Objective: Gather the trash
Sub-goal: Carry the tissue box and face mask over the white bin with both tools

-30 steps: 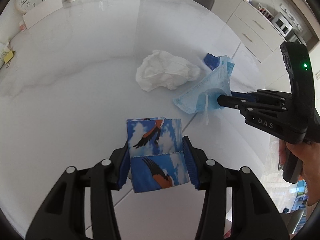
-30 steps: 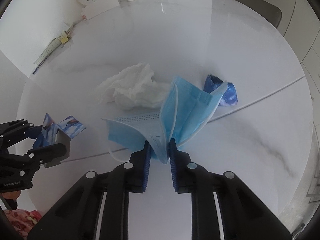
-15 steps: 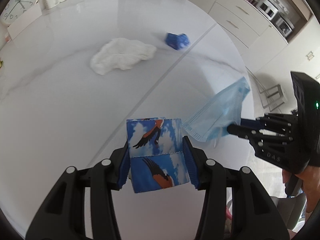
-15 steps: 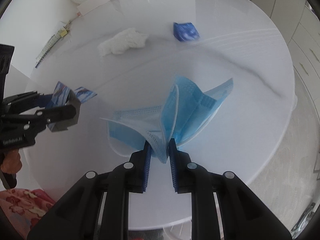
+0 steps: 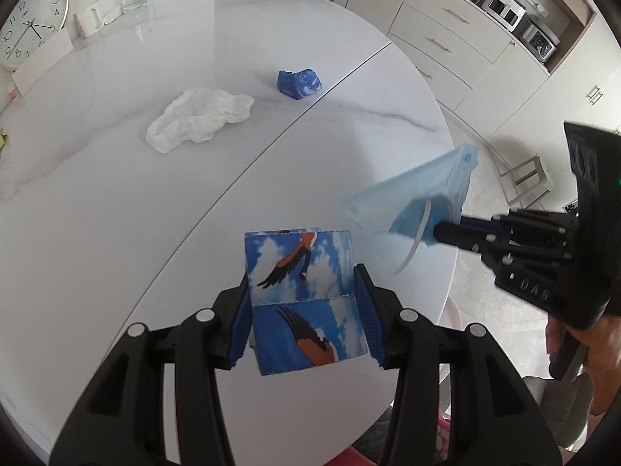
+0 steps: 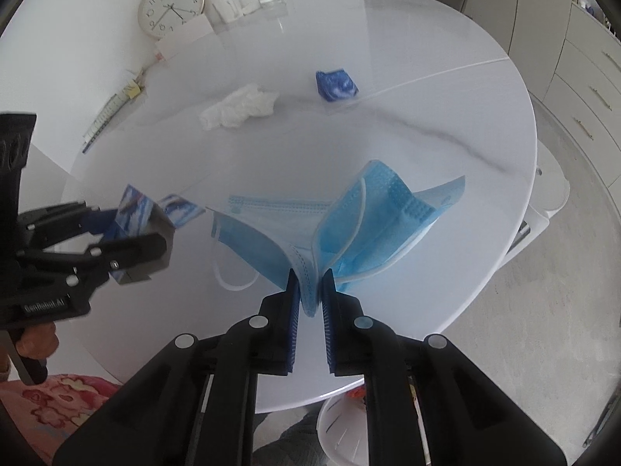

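**Two pieces lifted, two left on the marble**

A round white marble counter [image 5: 116, 213] fills both views, with a wall clock [image 6: 171, 7] leaning at its far edge and pale kitchen drawers [image 5: 446, 44] beyond. The left hand-held gripper [image 5: 302, 303] pinches a blue packet printed with birds and clouds [image 5: 304, 303] between its pads, held above the near rim. The right hand-held gripper [image 6: 310, 295] is pressed together on a light blue face mask [image 6: 349, 225], which fans out above the counter's edge. A crumpled white tissue [image 5: 198, 118] and a crushed blue wrapper [image 5: 299, 83] lie apart from each other farther back on the counter.
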